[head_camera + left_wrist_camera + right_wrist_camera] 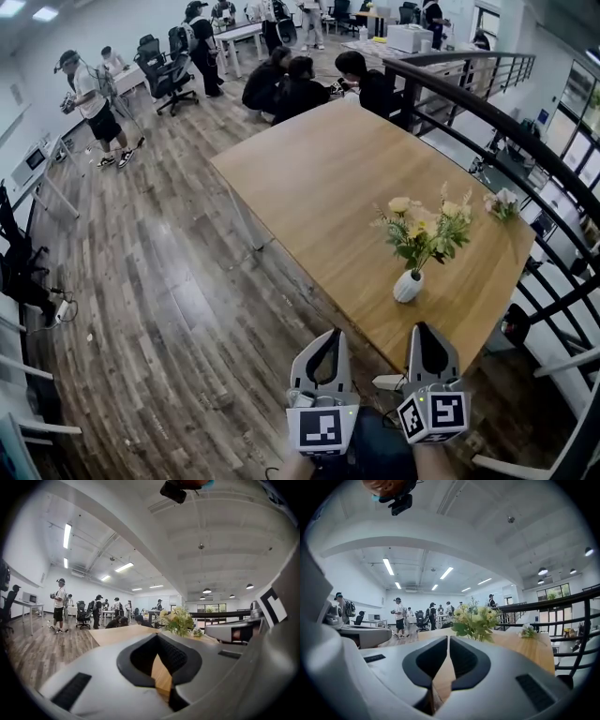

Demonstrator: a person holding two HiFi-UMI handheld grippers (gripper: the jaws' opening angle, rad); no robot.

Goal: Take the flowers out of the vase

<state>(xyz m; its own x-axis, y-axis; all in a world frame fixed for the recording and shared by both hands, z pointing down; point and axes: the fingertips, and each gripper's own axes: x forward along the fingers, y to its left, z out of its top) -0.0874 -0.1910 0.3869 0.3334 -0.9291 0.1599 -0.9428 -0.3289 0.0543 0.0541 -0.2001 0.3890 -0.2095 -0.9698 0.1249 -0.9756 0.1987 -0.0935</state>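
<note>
Seen from above, the head camera looks steeply down over the wooden table [319,178], with the left gripper [330,335] and right gripper [422,330] at its bottom edge. Each gripper camera sits low behind its own jaws, facing almost level across the tabletop. All three views share the flowers [427,230], near the table's right edge, and the office beyond.
</note>
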